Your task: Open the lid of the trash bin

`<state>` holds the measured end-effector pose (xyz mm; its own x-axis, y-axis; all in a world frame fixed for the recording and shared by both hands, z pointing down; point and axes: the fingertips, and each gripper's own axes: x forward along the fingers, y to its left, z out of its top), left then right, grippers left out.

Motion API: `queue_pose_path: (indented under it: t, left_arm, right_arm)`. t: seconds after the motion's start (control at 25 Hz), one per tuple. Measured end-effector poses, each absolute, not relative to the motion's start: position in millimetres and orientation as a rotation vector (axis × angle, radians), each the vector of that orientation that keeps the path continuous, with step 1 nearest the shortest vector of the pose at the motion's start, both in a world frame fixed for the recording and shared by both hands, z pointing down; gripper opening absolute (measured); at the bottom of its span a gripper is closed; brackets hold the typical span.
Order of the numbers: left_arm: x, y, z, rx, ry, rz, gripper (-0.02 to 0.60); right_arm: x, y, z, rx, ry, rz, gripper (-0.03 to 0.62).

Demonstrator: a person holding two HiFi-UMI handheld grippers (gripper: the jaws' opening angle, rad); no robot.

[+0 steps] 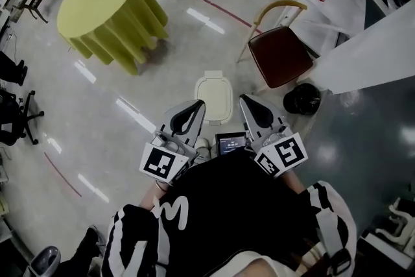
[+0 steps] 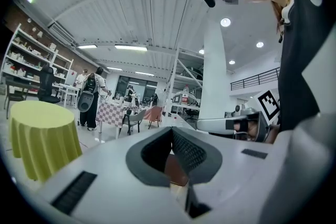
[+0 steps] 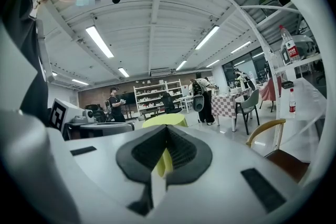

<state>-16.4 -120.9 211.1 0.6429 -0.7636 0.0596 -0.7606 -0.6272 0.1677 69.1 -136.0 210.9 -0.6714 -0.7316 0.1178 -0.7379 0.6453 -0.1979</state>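
Centre frame: cream trash bin (image 1: 214, 95) on floor (image 1: 162, 87), lid down, contents hidden. Just below it, left gripper (image 1: 193, 108) and right gripper (image 1: 249, 104), both pressed shut, holding nothing.

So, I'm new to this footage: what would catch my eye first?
The yellow-draped round table at the head view's upper left stands out. Just ahead of the shut left gripper and right gripper sits the closed cream trash bin; a red-seated chair stands to its right.
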Motion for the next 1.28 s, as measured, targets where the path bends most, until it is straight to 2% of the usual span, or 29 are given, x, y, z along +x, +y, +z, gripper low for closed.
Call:
queue_pose_path:
  t: [1.28]
  left_arm:
    - [-40, -128, 288, 2.49, -1.318, 0.035, 0.008]
  right_arm:
    - [40, -164, 276, 1.054, -2.774, 0.454, 0.004]
